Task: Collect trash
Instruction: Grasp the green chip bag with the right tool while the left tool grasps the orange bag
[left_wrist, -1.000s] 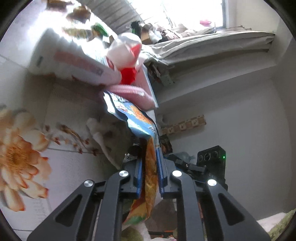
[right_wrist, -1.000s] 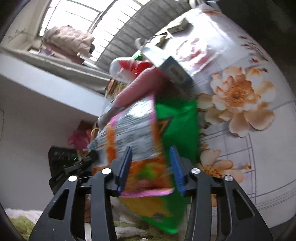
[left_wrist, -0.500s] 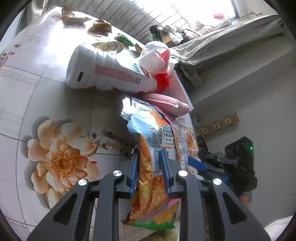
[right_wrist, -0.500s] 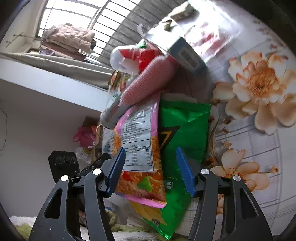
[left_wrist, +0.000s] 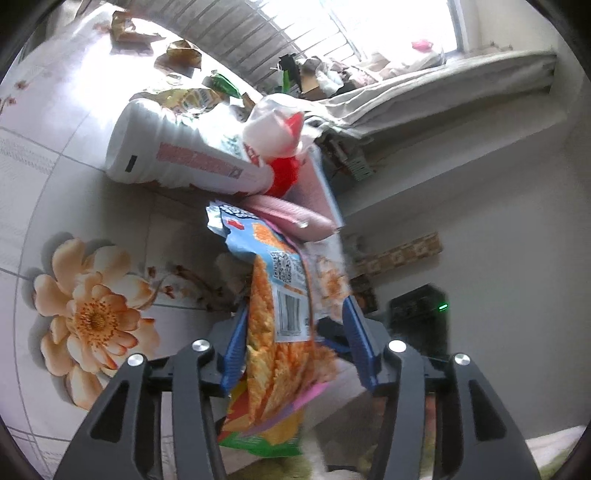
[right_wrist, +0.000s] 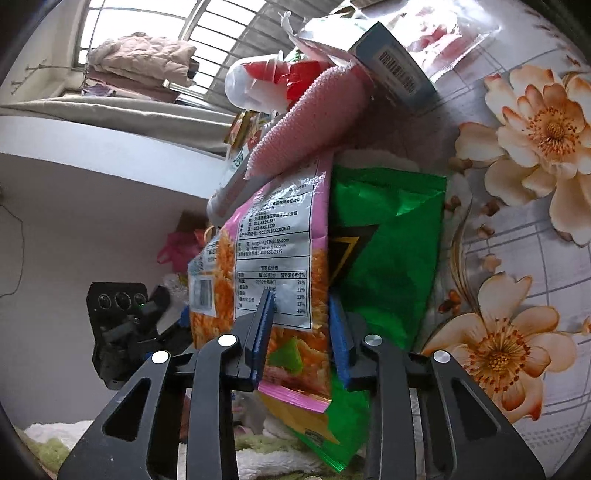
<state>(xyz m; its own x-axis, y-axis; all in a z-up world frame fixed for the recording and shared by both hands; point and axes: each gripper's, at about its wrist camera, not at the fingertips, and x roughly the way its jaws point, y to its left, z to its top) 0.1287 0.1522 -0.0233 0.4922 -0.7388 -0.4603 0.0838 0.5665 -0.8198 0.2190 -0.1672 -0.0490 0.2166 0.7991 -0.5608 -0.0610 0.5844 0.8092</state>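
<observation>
A stack of snack wrappers hangs over the table's edge. On top is an orange and pink snack bag (right_wrist: 273, 258), which also shows in the left wrist view (left_wrist: 280, 295). Under it lies a green bag (right_wrist: 388, 251). My left gripper (left_wrist: 293, 314) is open, its blue fingers on either side of the orange bag. My right gripper (right_wrist: 299, 314) has its jaws closing around the same bag, one finger over the label and one between it and the green bag. A pink textured pouch (right_wrist: 310, 118) lies just beyond.
A white bottle (left_wrist: 177, 162) lies on its side on the floral tablecloth (left_wrist: 88, 314). A white and red bag (left_wrist: 277, 129), a blue box (right_wrist: 391, 70) and more wrappers (left_wrist: 181, 55) lie further back. A black device (left_wrist: 421, 317) stands beyond the table's edge.
My left gripper's jaws have opened from shut on the orange bag. My right gripper's jaws have narrowed around the bag, and the gripper has moved further in.
</observation>
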